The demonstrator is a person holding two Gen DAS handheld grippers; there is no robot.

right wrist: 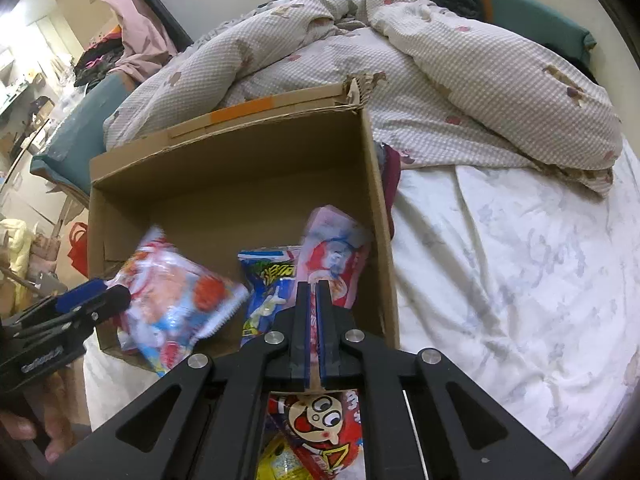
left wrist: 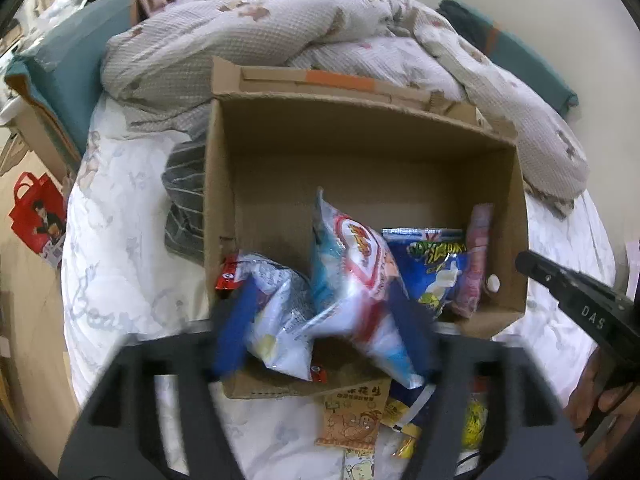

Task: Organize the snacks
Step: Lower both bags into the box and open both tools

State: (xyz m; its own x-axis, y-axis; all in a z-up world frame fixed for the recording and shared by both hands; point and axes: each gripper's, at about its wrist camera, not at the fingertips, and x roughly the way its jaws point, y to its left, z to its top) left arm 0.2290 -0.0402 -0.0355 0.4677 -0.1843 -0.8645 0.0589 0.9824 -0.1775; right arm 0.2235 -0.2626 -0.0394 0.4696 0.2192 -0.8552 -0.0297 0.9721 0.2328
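Bedroom, with a white printed bedsheet [right wrist: 500, 280] underfoot of everything. Nearest, loose snack packets [left wrist: 352, 420] lie on the sheet before an open cardboard box [left wrist: 360, 152]. The left gripper [left wrist: 324, 320] has its blue-padded fingers spread around two glossy, crinkled white-and-blue snack bags [left wrist: 352, 280] tipped over the box's near edge. The right gripper [right wrist: 312, 308] has its fingers pressed nearly together on a slim pink-and-red packet [right wrist: 336, 248] standing against the box's right wall. Judged step: dropping snacks into the box; next, free that packet and reach for the loose ones. Beyond, a rumpled waffle-textured quilt [left wrist: 280, 40].
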